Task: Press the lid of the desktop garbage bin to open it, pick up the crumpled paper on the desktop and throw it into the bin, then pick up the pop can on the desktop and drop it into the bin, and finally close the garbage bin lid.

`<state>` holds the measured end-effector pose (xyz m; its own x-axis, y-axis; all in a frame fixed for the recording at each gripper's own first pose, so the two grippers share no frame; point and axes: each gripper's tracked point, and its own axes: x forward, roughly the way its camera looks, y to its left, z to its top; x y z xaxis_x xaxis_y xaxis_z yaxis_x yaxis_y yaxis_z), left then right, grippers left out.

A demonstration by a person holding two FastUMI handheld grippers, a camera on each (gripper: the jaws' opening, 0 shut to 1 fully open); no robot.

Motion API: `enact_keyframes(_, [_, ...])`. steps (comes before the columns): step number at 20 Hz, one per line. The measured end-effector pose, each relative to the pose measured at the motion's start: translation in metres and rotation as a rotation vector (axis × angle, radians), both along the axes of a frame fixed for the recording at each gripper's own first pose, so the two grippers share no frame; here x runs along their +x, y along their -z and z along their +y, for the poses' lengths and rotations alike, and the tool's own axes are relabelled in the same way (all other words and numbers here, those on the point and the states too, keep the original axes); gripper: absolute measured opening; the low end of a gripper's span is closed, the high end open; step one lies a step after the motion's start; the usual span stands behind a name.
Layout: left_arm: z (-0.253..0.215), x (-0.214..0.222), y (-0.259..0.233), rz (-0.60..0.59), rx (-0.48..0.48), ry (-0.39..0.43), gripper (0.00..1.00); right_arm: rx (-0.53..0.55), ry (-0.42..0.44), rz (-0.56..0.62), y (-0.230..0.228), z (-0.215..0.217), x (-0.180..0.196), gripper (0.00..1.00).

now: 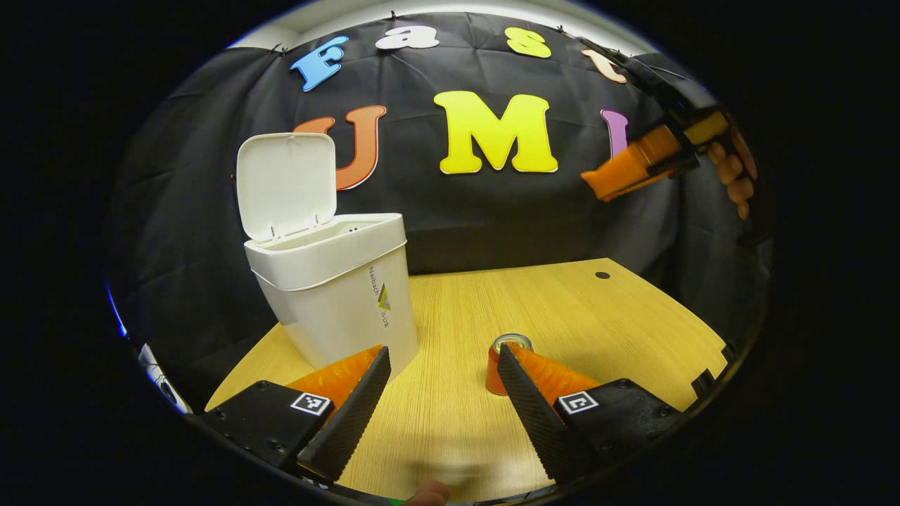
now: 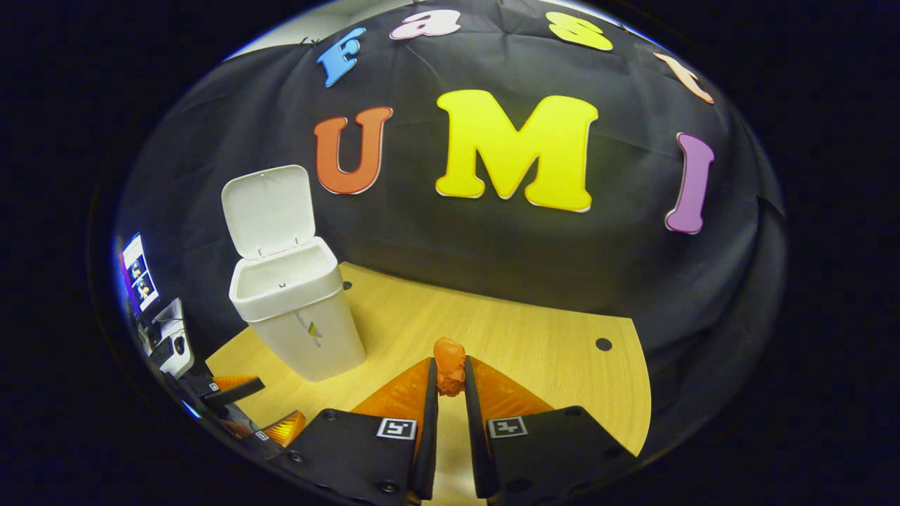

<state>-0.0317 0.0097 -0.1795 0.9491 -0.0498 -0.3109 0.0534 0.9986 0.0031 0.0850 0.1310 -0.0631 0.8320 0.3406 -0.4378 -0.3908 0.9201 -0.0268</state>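
1. A light wooden desktop (image 1: 605, 309) is seen in front of a black cloth backdrop, with a white garbage bin (image 1: 337, 295) standing on it.
2. The bin's lid (image 2: 266, 211) is raised upright on its rear hinge, so the opening step is judged done.
3. The right gripper (image 2: 450, 383) is closed on an orange crumpled paper (image 2: 450, 372), pinched at the fingertips and held above the desktop; the bin stands ahead and to the left of these fingers.
4. The left gripper (image 1: 443, 383) is held wide open and empty, low over the desktop. The bin is just ahead of its left finger, and the pop can (image 1: 503, 362) stands upright directly behind its right fingertip.
5. In the left gripper view the right gripper (image 1: 598, 184) is seen high up, far right of the bin.
6. For a clean drop, the paper should be carried leftward until it is squarely over the opening, clear of the raised lid, and only then released.
7. The part of the bin's interior on show looks bare; its bottom is hidden.
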Motion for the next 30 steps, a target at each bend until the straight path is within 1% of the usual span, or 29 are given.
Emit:
enact_keyframes(1, [0.004, 0.000, 0.000, 0.001, -0.001, 0.000, 1.00, -0.003, -0.023, -0.016, -0.005, 0.017, 0.003, 0.20])
enact_keyframes(3, [0.012, -0.001, 0.001, -0.002, -0.003, 0.001, 1.00, 0.007, -0.071, -0.044, -0.018, 0.051, 0.005, 0.20])
enact_keyframes(4, [0.016, -0.002, 0.003, -0.004, -0.004, -0.001, 1.00, 0.010, -0.095, -0.053, -0.023, 0.070, 0.007, 0.22])
enact_keyframes(8, [0.039, -0.003, 0.008, 0.008, -0.034, -0.023, 1.00, 0.037, -0.218, -0.065, -0.035, 0.151, 0.010, 0.22])
enact_keyframes(12, [0.061, -0.006, 0.015, 0.019, -0.045, -0.042, 1.00, 0.033, -0.322, -0.066, -0.031, 0.227, 0.007, 0.22])
enact_keyframes(14, [0.073, -0.007, 0.019, 0.019, -0.031, -0.045, 1.00, 0.021, -0.369, -0.059, -0.022, 0.261, 0.008, 0.22])
enact_keyframes(16, [0.079, -0.008, 0.023, 0.012, -0.016, -0.043, 1.00, -0.007, -0.401, -0.050, -0.010, 0.287, 0.010, 0.22])
enact_keyframes(19, [0.080, -0.009, 0.028, 0.011, -0.028, -0.022, 1.00, -0.043, -0.427, -0.031, 0.010, 0.315, 0.016, 0.22])
enact_keyframes(21, [0.079, -0.008, 0.030, 0.012, -0.039, -0.010, 1.00, -0.076, -0.431, -0.005, 0.026, 0.326, 0.019, 0.22])
enact_keyframes(22, [0.079, -0.007, 0.031, 0.010, -0.044, -0.006, 1.00, -0.077, -0.430, 0.010, 0.031, 0.328, 0.021, 0.24])
enact_keyframes(23, [0.079, -0.007, 0.032, 0.009, -0.047, -0.004, 1.00, -0.077, -0.419, 0.021, 0.034, 0.328, 0.025, 0.23])
enact_keyframes(24, [0.079, -0.006, 0.032, 0.011, -0.050, 0.000, 1.00, -0.062, -0.418, 0.036, 0.036, 0.331, 0.025, 0.25])
enact_keyframes(25, [0.080, -0.004, 0.034, 0.013, -0.051, 0.001, 1.00, -0.050, -0.414, 0.047, 0.035, 0.331, 0.027, 0.35])
enact_keyframes(27, [0.079, -0.002, 0.035, 0.017, -0.051, 0.008, 1.00, -0.037, -0.407, 0.050, 0.036, 0.333, 0.030, 0.39])
enact_keyframes(28, [0.078, -0.002, 0.036, 0.020, -0.053, 0.013, 1.00, -0.030, -0.404, 0.047, 0.034, 0.333, 0.031, 0.45])
enact_keyframes(29, [0.079, -0.001, 0.038, 0.025, -0.057, 0.012, 1.00, -0.022, -0.399, 0.043, 0.033, 0.330, 0.033, 0.49])
enact_keyframes(30, [0.078, 0.000, 0.039, 0.032, -0.062, 0.015, 1.00, -0.012, -0.391, 0.038, 0.030, 0.329, 0.036, 0.64])
